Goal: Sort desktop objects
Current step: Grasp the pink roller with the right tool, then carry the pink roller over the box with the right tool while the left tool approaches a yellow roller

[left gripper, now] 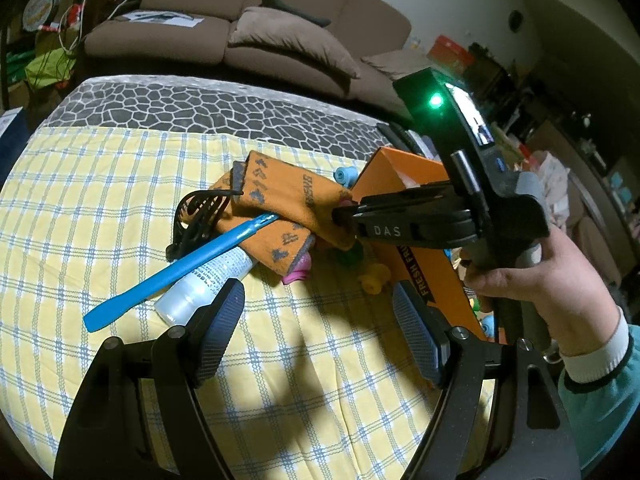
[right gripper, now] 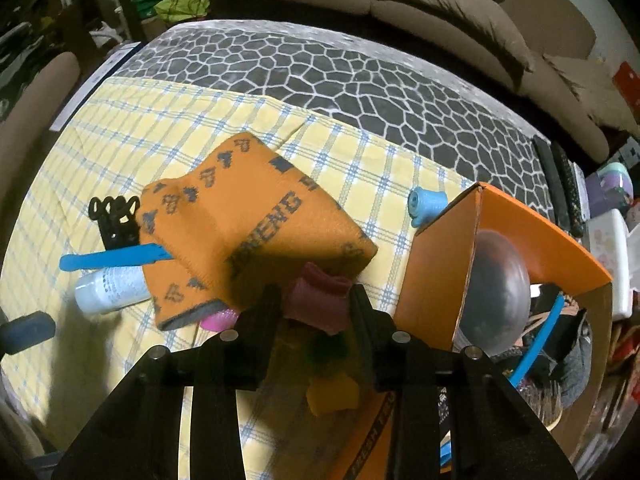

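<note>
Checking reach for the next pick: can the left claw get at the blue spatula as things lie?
Probably yes. The left claw is open and the spatula blade lies bare just ahead; only its far end is under the cloth.

Black hand-held gripper (left gripper: 318, 332), blue ribbed pads; teal sleeve (left gripper: 604, 392), white cuff.

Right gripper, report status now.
Right gripper closing around the dark pink roller. Left gripper open, empty. Orange cloth crowds the pick; orange box alongside.

Dim room, hard shadows, fisheye-warped edges.
</note>
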A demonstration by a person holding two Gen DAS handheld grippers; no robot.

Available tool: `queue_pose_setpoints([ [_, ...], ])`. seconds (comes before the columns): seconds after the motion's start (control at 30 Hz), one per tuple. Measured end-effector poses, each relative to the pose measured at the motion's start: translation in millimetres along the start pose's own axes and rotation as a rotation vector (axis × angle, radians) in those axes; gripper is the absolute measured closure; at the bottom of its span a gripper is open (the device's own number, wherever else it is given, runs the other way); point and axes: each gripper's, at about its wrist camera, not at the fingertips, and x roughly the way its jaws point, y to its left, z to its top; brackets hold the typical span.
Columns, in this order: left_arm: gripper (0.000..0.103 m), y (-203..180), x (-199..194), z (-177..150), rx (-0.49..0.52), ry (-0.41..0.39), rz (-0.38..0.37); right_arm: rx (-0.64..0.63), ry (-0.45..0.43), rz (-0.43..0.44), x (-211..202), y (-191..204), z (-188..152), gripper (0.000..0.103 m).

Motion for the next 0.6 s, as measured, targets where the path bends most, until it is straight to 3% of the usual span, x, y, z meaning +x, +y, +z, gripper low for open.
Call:
queue_pose_setpoints([
  [0.4, 0.029, -6, 5, -3, 0.025, 0.006, -0.002, -0.019, -0.074, 0.020, -33, 9, -9, 0.067],
  [0.6, 0.031, -32, 24, -13, 0.152, 0.006, -0.022, 0.000, -0.145, 0.063, -73, -3, -24, 0.067],
])
